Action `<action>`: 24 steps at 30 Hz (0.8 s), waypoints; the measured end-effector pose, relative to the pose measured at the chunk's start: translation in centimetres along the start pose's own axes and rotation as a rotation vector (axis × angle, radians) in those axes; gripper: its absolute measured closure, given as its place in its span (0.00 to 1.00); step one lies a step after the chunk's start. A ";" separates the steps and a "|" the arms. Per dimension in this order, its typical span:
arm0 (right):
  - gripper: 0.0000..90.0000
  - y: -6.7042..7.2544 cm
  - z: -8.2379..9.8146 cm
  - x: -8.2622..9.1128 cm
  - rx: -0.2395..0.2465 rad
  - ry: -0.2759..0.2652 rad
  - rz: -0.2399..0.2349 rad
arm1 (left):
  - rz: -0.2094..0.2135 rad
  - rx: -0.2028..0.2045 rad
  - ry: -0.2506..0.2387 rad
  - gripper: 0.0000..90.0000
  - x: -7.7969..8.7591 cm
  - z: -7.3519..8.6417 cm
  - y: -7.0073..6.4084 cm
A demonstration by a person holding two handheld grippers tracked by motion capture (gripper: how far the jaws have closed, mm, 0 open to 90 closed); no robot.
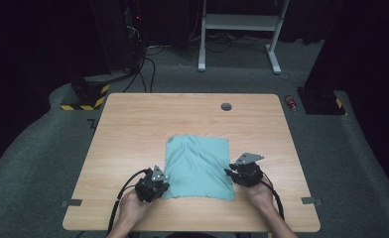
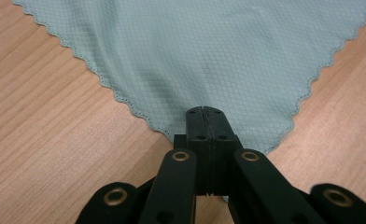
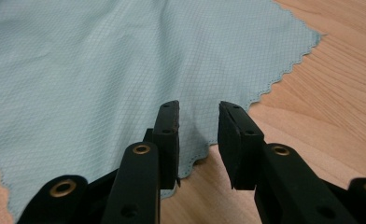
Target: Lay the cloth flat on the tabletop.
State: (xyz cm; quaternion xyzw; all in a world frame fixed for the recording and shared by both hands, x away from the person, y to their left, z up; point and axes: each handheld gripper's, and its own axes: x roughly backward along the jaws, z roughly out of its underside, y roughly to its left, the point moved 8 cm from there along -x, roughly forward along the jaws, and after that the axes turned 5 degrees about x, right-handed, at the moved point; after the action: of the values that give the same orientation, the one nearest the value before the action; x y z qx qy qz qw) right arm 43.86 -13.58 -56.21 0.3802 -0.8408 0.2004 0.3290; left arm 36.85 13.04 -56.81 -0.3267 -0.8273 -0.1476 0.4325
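A teal cloth lies flat on the wooden table, near its front edge. My left gripper is at the cloth's near left corner. In the left gripper view its jaws are pressed together on that corner of the cloth, and a soft fold runs from the weave to the tips. My right gripper is at the cloth's right edge near the front right corner. In the right gripper view it stands open above the scalloped edge of the cloth, with nothing pinched.
A round cable hole sits near the table's far edge. Bare wood surrounds the cloth on all sides. On the carpet beyond the table are a white desk frame, cables and a small red object.
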 end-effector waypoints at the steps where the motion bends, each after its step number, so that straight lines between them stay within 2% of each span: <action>1: 0.77 0.0 0.0 0.0 0.000 0.000 0.000 | 0.000 0.000 0.000 1.00 0.0 0.0 0.0; 5: 0.75 -0.1 -0.4 0.1 0.007 -0.006 0.000 | 0.029 0.010 0.012 0.99 0.2 0.0 0.3; 6: 0.74 -0.1 -0.6 0.2 0.012 -0.008 0.001 | 0.023 0.012 0.010 0.98 0.2 -0.1 0.5; 7: 0.73 0.0 -0.7 0.1 0.015 -0.010 0.001 | 0.003 0.018 -0.002 0.92 0.1 -0.4 0.9; 8: 0.72 0.1 -0.9 0.0 0.019 -0.019 -0.001 | -0.028 0.032 -0.026 0.80 0.1 -1.1 1.6; 9: 0.72 0.1 -0.9 0.0 0.019 -0.019 -0.001 | -0.028 0.032 -0.026 0.76 0.1 -1.1 1.6; 10: 0.72 0.2 -0.9 -0.1 0.017 -0.020 -0.005 | -0.047 0.040 -0.052 0.76 0.0 -1.9 2.4; 11: 0.70 0.3 -0.9 -0.3 0.015 -0.019 -0.008 | -0.059 0.053 -0.068 0.70 -0.2 -2.4 2.9; 13: 0.69 0.5 -0.9 -0.7 0.013 -0.018 -0.014 | -0.091 0.077 -0.104 0.67 -0.9 -4.0 4.4; 16: 0.68 0.7 -0.9 -1.3 0.011 -0.022 -0.012 | -0.111 0.096 -0.136 0.65 -2.1 -6.1 5.8; 21: 0.67 1.1 -0.9 -2.0 0.006 -0.027 -0.019 | -0.117 0.120 -0.161 0.61 -4.5 -9.0 7.3; 22: 0.67 1.1 -0.9 -2.1 0.008 -0.028 -0.019 | -0.125 0.121 -0.158 0.60 -5.2 -9.5 7.6; 24: 0.67 1.2 -0.8 -2.3 -0.001 -0.025 -0.024 | -0.148 0.137 -0.190 0.60 -6.0 -10.0 8.2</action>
State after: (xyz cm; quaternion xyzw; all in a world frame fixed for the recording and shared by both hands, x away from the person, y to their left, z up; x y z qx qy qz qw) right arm 44.41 -11.21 -57.35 0.3925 -0.8404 0.1912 0.3209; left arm 50.94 11.38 -56.15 -0.2472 -0.8945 -0.0906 0.3614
